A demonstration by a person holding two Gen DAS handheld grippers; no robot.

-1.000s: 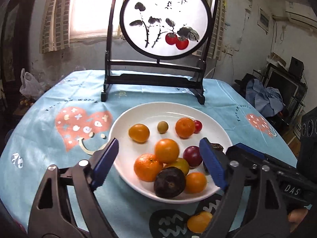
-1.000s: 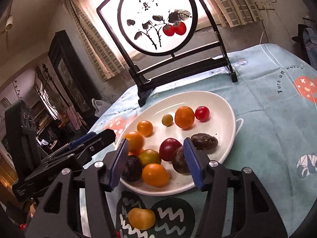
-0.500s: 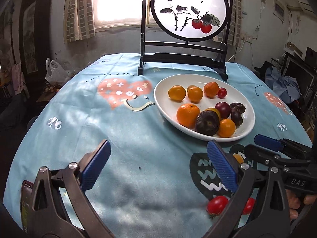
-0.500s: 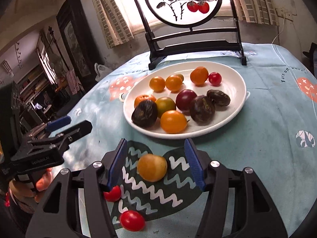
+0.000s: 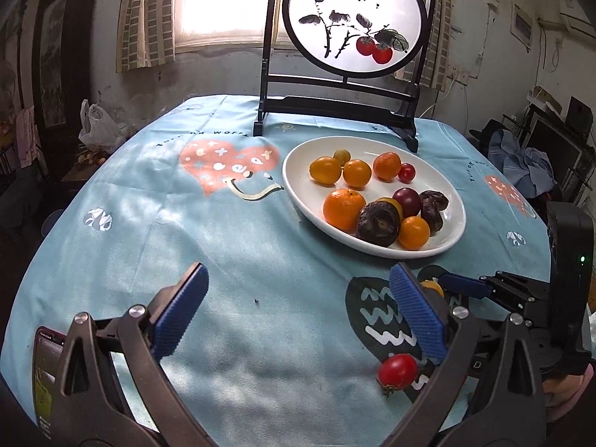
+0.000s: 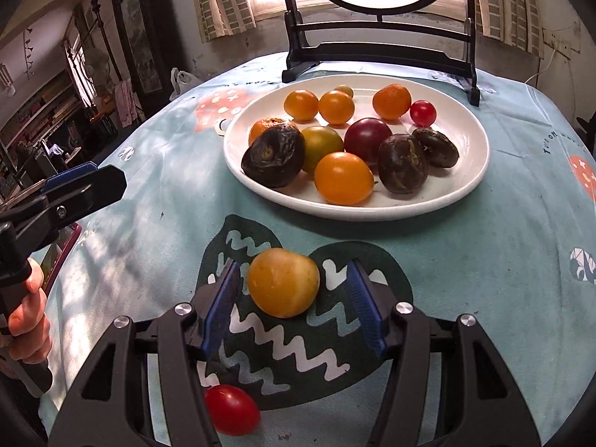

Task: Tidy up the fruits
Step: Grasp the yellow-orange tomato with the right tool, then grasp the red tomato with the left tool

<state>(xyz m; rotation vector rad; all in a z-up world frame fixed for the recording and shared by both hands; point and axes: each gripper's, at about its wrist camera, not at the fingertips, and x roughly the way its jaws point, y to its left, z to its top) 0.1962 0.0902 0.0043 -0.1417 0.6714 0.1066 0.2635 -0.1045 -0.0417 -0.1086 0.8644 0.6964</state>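
Observation:
A white plate (image 6: 473, 182) (image 5: 298, 182) holds several orange, red and dark fruits. A yellow-orange fruit (image 6: 283, 282) lies on the cloth in front of the plate, between the open jaws of my right gripper (image 6: 294, 298), which do not touch it. In the left wrist view this fruit (image 5: 432, 286) shows only partly behind a finger. A red cherry tomato (image 6: 231, 409) (image 5: 397, 370) lies nearer the table's front edge. My left gripper (image 5: 298, 313) is open and empty over bare cloth, left of the right gripper (image 5: 484, 287).
A black stand with a round painted screen (image 5: 354, 18) stands behind the plate. A phone (image 5: 46, 376) lies at the table's front left edge. The table is round with a blue patterned cloth (image 5: 186, 223); furniture and clutter surround it.
Both grippers have drawn back from over the plate toward the table's front. The right gripper has come down around the yellow-orange fruit on the cloth.

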